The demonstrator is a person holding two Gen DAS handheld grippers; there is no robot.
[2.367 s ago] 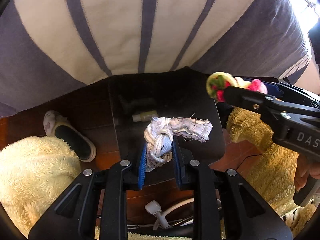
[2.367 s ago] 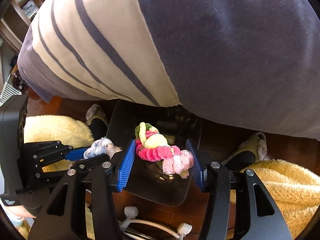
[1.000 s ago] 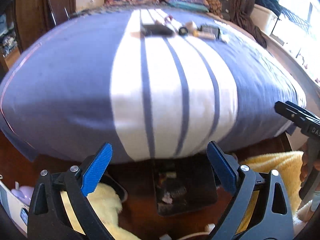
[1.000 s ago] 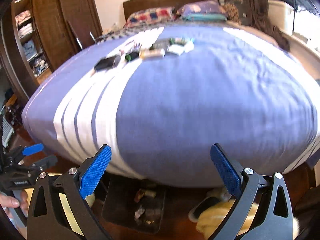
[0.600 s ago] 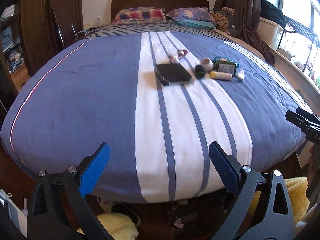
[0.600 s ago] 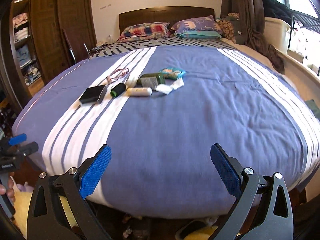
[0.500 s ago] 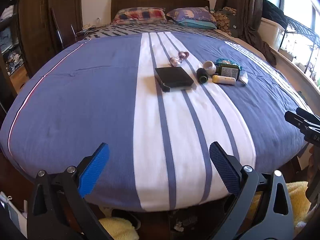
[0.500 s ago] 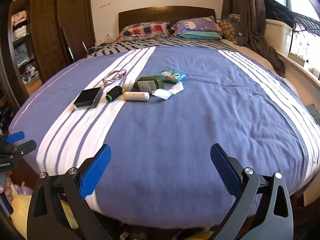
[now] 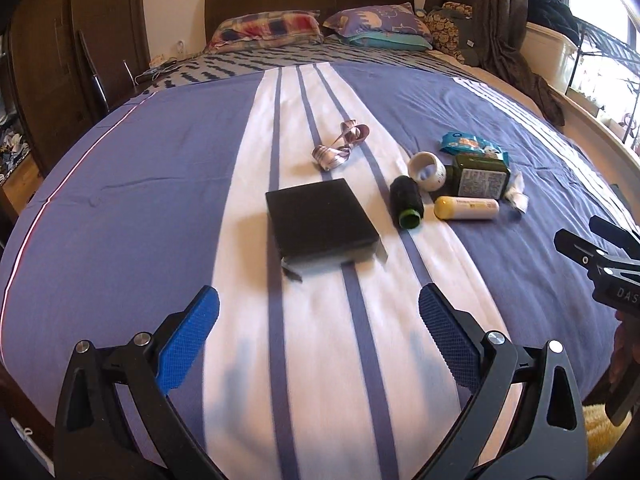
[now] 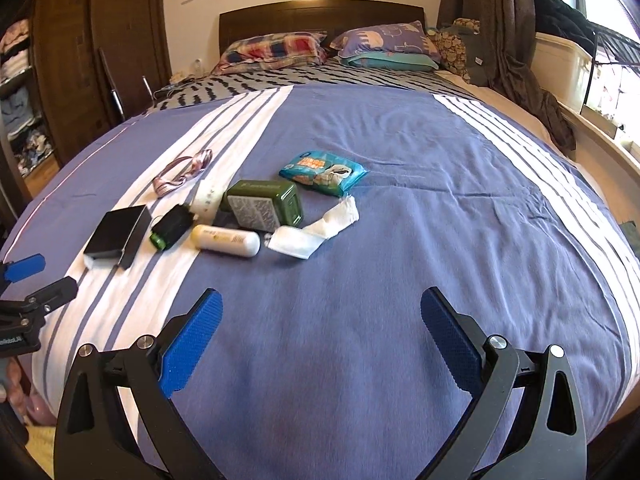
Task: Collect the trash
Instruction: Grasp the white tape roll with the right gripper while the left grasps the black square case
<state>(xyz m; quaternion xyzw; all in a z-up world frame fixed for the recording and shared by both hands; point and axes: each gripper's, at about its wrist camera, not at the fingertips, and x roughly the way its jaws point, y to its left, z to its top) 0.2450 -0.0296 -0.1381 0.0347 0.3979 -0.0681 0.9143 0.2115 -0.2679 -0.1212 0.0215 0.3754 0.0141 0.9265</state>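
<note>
Both grippers, left gripper and right gripper, gape empty; white wrapper looks light and limp, so pinch its bunched middle

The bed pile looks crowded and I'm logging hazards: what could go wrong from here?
The white rag lies against the green box and pill bottle, so the right gripper might nudge them. The black spool could roll. The black box may not be trash.
</note>
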